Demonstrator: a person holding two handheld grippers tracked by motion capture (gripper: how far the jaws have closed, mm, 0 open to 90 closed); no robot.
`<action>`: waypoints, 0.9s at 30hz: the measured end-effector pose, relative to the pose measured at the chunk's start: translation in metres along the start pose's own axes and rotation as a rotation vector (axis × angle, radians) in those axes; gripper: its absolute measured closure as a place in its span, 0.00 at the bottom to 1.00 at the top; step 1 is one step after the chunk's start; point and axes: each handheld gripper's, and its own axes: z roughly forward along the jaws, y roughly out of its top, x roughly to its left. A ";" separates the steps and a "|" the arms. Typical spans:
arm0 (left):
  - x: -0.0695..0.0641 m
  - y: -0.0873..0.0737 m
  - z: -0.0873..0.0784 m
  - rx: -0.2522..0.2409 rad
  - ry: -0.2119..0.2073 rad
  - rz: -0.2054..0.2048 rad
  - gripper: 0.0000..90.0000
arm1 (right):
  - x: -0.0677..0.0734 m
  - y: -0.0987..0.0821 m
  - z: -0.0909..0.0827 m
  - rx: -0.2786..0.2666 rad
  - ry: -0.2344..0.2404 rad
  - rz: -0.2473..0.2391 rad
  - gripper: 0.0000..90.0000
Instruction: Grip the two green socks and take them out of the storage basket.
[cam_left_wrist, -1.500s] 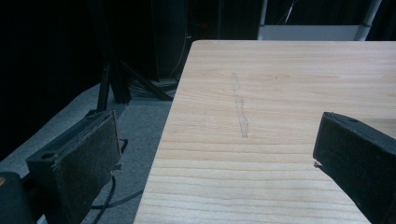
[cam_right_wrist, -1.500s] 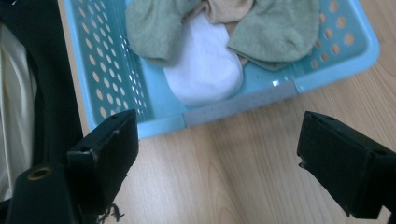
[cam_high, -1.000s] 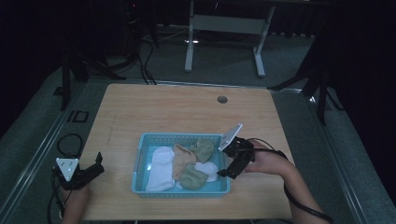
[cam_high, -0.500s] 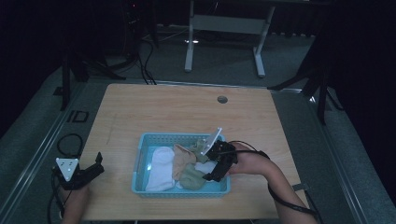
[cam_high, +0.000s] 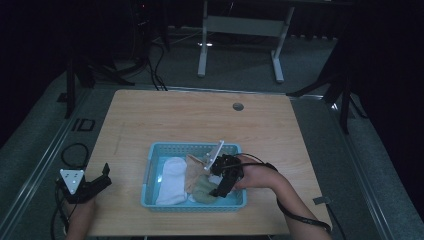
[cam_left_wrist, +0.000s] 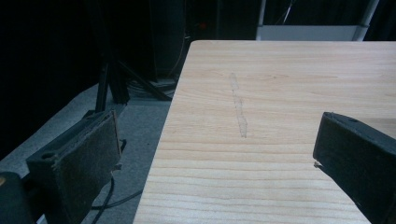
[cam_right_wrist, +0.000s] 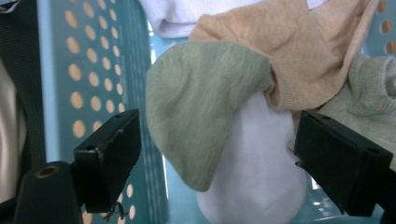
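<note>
My right gripper (cam_right_wrist: 217, 154), jaws wide, straddles soft knit socks (cam_right_wrist: 210, 107) in the perforated blue basket (cam_high: 150, 172); my left gripper (cam_high: 102, 181), at 8 o'clock, gapes.

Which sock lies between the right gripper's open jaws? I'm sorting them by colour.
The green sock, draped over a white sock in the blue basket. The tan sock lies farther back.

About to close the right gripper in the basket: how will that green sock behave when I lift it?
Probably floppy: the green sock is soft knit, draped over a white sock, so it should sag from the right gripper. It looks light. The tan sock overlaps its edge and may drag along.
</note>
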 end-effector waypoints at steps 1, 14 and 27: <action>0.000 0.000 0.000 0.000 0.000 -0.001 0.00 | 0.000 0.001 0.001 0.003 0.005 0.009 0.18; -0.001 0.000 0.000 0.000 0.002 0.006 0.00 | 0.004 0.010 0.015 0.042 0.006 -0.014 0.43; -0.001 0.000 0.001 0.004 0.006 0.010 0.00 | 0.012 0.012 0.015 0.063 -0.005 -0.111 0.93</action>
